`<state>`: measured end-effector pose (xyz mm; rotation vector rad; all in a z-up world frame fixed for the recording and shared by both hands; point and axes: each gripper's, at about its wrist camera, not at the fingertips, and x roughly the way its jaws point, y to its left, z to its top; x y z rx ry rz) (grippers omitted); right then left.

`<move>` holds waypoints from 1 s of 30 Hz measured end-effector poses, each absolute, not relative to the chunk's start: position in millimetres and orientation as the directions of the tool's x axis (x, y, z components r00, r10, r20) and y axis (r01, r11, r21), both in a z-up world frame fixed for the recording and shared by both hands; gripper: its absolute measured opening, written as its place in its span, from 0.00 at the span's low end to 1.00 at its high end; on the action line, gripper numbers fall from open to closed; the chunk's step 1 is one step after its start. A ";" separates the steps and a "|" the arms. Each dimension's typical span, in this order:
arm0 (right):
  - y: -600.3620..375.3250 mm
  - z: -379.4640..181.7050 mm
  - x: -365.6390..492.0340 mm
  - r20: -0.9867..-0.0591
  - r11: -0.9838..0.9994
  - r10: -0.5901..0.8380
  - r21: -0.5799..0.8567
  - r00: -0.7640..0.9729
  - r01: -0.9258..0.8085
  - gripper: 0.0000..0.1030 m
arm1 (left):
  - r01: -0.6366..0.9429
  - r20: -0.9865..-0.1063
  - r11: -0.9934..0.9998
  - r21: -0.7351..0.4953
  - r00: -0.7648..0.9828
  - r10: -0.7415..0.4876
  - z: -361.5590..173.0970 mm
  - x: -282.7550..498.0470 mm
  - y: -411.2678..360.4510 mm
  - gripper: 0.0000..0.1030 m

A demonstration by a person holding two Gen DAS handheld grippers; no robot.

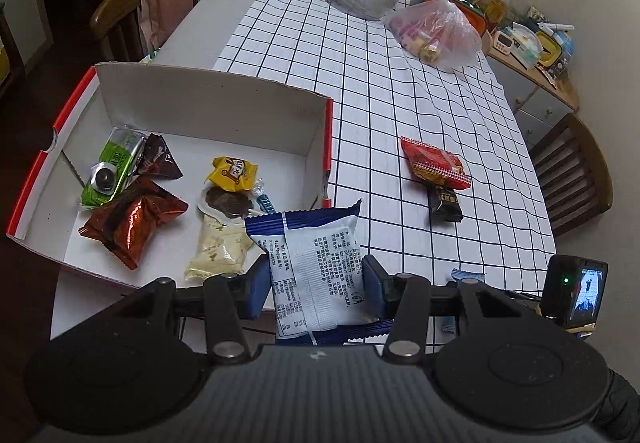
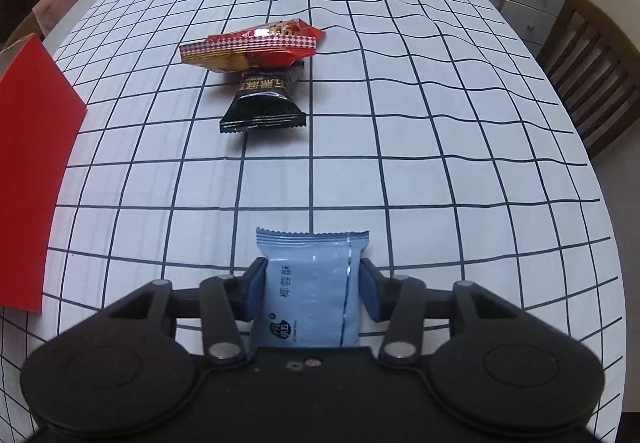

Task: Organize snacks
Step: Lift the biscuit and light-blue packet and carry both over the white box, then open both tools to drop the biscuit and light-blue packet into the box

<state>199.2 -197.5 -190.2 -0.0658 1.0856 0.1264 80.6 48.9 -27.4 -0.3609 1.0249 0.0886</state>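
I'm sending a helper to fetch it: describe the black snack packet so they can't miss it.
Start at the checked tablecloth, to the right of the red-edged box. Two loose snacks lie there touching; the black packet is the nearer one, its far end tucked under the red packet. It alone is black with gold lettering.

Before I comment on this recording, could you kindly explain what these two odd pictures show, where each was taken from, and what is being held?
Each picture comes from a camera on a hand-held two-finger gripper, looking along its fingers; a person holds one in each hand. The left view shows the left gripper clamped on a white and blue snack packet, beside an open cardboard box that already contains several wrapped snacks. The right view shows the right gripper with a light blue packet between its pads, which appear to press its sides. On the checked tablecloth lie a red packet and a black packet, the red one overlapping the black one's far end.
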 end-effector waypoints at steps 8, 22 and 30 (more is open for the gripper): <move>-175.2 -129.9 182.6 -0.826 0.974 0.167 0.053 0.538 -0.221 0.45 | -0.231 -0.845 0.940 -0.253 0.526 -0.098 -27.1 82.0 69.3 0.46; -72.3 -58.6 182.4 -0.736 0.889 0.358 0.081 0.574 -0.451 0.45 | -0.275 -0.817 0.942 -0.195 0.577 -0.001 -10.8 92.7 137.9 0.46; 15.9 -78.3 183.1 -0.765 0.798 0.421 0.056 0.488 -0.600 0.45 | -0.312 -0.840 0.945 -0.097 0.535 0.090 -27.3 105.2 180.6 0.46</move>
